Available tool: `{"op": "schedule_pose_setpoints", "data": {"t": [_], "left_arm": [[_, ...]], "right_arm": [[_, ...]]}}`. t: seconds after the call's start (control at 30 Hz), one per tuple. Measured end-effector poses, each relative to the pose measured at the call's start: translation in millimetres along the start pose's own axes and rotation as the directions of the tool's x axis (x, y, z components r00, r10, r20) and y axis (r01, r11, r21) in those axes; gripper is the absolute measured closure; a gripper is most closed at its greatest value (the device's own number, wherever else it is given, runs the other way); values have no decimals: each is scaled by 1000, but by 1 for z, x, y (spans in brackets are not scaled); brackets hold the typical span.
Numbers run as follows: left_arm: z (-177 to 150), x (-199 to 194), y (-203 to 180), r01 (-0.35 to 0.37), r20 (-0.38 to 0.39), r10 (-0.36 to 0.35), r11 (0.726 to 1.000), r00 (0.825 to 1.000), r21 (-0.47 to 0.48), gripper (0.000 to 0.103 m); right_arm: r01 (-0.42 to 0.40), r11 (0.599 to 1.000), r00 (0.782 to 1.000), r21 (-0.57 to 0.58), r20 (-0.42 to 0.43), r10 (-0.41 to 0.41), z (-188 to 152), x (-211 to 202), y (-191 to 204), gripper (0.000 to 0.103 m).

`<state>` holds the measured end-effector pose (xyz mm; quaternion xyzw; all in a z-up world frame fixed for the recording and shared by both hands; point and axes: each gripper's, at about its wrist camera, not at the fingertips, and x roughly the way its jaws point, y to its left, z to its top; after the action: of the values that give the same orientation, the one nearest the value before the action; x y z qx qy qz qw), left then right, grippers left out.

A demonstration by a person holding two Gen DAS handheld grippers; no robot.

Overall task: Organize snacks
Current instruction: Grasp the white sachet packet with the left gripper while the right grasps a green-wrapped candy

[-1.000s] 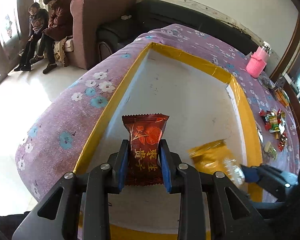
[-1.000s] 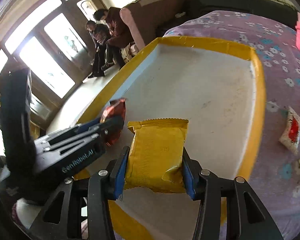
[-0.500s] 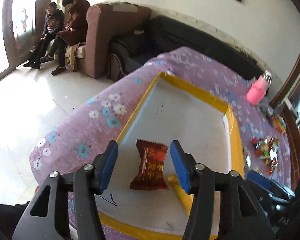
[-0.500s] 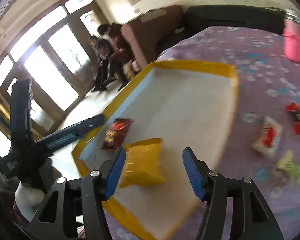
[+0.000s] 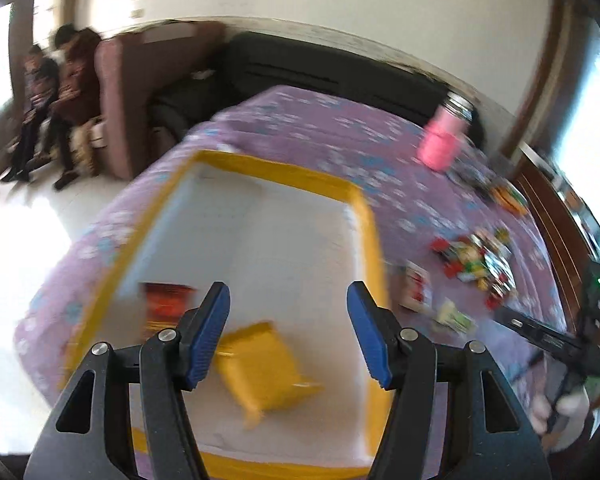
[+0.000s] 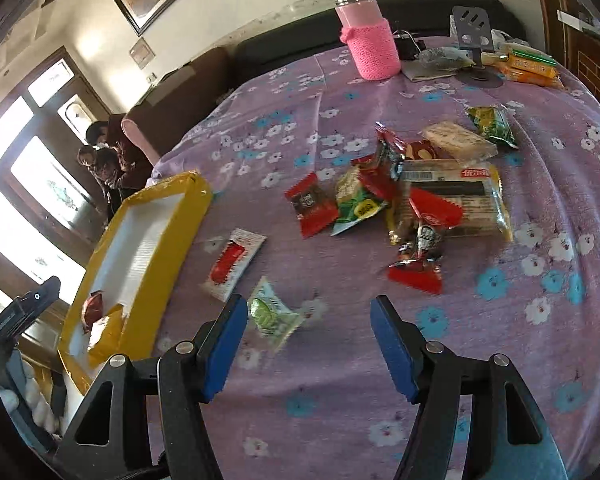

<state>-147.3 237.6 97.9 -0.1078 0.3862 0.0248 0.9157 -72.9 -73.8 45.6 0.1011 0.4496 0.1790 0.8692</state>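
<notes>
A yellow-rimmed white tray [image 5: 366, 216] lies on the purple flowered tablecloth. In it lie a red snack packet [image 5: 165, 307] and a yellow snack packet [image 5: 266, 368]. My left gripper [image 5: 288, 336] is open and empty above the tray's near end. My right gripper [image 6: 308, 350] is open and empty over the cloth, right of the tray [image 6: 172, 236]. A green-and-white packet [image 6: 272, 316] lies just beyond its left finger. A white-and-red packet [image 6: 232, 262] lies beside the tray. A pile of mixed snack packets [image 6: 416, 192] sits further off.
A pink-sleeved bottle [image 6: 366, 40] stands at the table's far side, with a phone stand [image 6: 474, 36] and orange packets [image 6: 530, 66] to its right. Two people [image 5: 56, 92] sit by an armchair beyond the table's left. A dark sofa runs behind the table.
Both grippers opened and let go of their packets into the tray, then drew back. The right gripper swung right, over the loose snacks on the cloth.
</notes>
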Motion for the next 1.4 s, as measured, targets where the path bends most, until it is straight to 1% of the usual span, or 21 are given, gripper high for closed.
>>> {"op": "schedule_pose_setpoints", "data": {"t": [0.07,0.2,0.33,0.43,0.47,0.53,0.57,0.67,0.73,0.83,0.87,0.9,0.97,1.03,1.1,1.13,1.17,1.2,1.23,1.3,1.4], "left_arm": [[-3,5,-19,43,-31,-42,998,999,41,43],[-7,8,-45,76,-64,-70,992,995,96,43],[-3,17,-52,99,-98,-91,992,991,78,43],[1,26,-63,116,-118,-107,990,987,76,43],[2,29,-68,122,-126,-111,989,986,81,43],[4,37,-81,139,-142,-123,985,982,102,43],[5,41,-87,144,-150,-127,983,981,114,43],[6,60,-113,153,-188,-120,973,975,172,43],[5,73,-130,153,-207,-108,963,972,220,43],[4,96,-152,135,-228,-66,944,971,302,43],[4,104,-157,118,-231,-41,937,972,330,43],[3,113,-161,81,-226,1,931,974,357,43],[2,123,-164,30,-213,57,922,975,386,43],[1,132,-161,-9,-207,101,915,973,403,43],[-2,138,-160,-16,-216,116,907,970,420,43],[-5,142,-161,-9,-231,120,902,966,431,47],[-7,144,-163,-2,-241,120,898,963,439,64],[-8,144,-165,20,-239,95,899,966,437,75],[-9,144,-169,16,-238,104,892,966,453,77],[-11,143,-173,16,-230,104,885,968,466,78],[-11,138,-173,45,-235,67,898,970,438,78]], "right_arm": [[-6,999,1000,-39,-20,6,-2,9,11,36],[-6,992,998,-128,-65,-3,-6,34,33,36],[22,974,996,-225,-80,-41,-10,53,50,38],[69,956,994,-284,-57,-89,-13,59,59,39],[76,954,994,-290,-48,-94,-14,59,60,42],[99,949,993,-300,-31,-113,-15,59,59,67],[111,947,992,-301,-23,-123,-15,59,57,73],[110,960,993,-258,-13,-118,-11,55,46,80],[137,967,990,-213,6,-139,-8,50,33,82],[130,981,991,-146,13,-130,-3,43,13,81],[131,983,991,-129,15,-131,-2,41,8,81],[129,985,992,-114,17,-128,-2,40,4,81],[118,989,993,-92,15,-117,0,37,-2,81],[106,991,994,-81,13,-106,0,36,-5,81],[110,990,994,-86,14,-109,0,36,-4,81],[112,990,994,-87,13,-111,0,36,-3,81],[112,990,994,-86,13,-111,-1,36,-3,81],[111,990,994,-85,13,-110,-1,36,-2,81],[109,991,994,-82,12,-108,-1,37,-2,81],[106,991,994,-77,13,-105,-1,37,-2,81],[104,992,995,-72,19,-103,-1,36,-2,82]]}}
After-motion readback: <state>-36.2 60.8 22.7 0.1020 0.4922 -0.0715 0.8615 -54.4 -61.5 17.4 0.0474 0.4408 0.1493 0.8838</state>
